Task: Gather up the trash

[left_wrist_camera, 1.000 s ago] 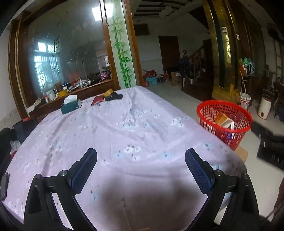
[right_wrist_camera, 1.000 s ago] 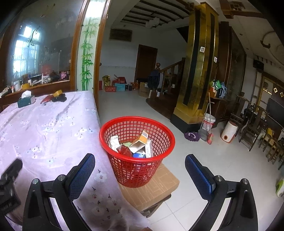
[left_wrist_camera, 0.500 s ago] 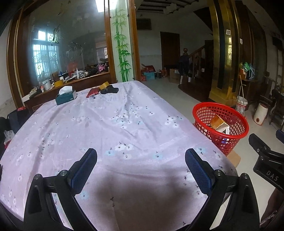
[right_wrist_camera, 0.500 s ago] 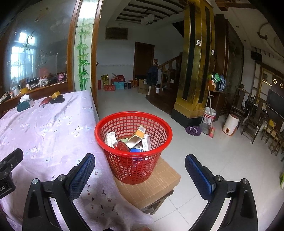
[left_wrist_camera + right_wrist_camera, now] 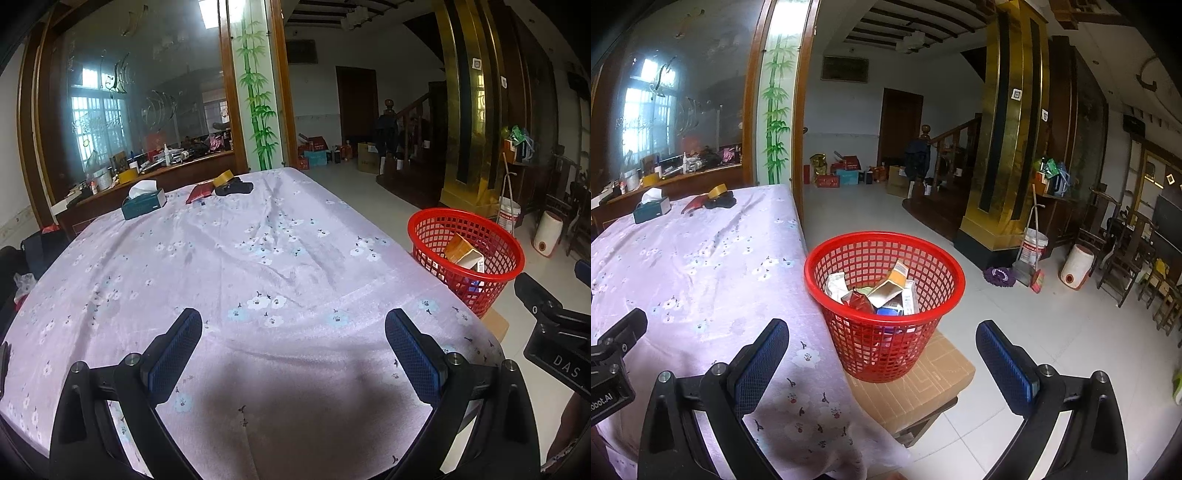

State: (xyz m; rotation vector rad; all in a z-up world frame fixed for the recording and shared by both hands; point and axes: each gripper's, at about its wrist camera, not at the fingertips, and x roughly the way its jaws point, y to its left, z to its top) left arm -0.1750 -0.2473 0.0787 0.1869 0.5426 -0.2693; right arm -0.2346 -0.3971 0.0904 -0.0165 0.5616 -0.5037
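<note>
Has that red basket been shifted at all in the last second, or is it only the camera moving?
Cannot tell for sure, but it looks unmoved: the red basket sits on the same spot of the cardboard box beside the table. Only the view shifted.

Red plastic mesh basket [image 5: 884, 295] is standing upright on a brown cardboard box [image 5: 916, 384], just beside the table edge, its open rim facing up. Trash is lying loose inside, filling the lower part: a tan carton with an orange end [image 5: 892, 282] is leaning tilted above the rest, a crumpled white wrapper [image 5: 835, 285] is sitting at the left, a red wrapper [image 5: 860, 301] and a blue item [image 5: 888, 312] are lying near the front wall. From the left wrist view the basket [image 5: 466, 254] is showing the carton [image 5: 461, 251] propped against its inner wall.
</note>
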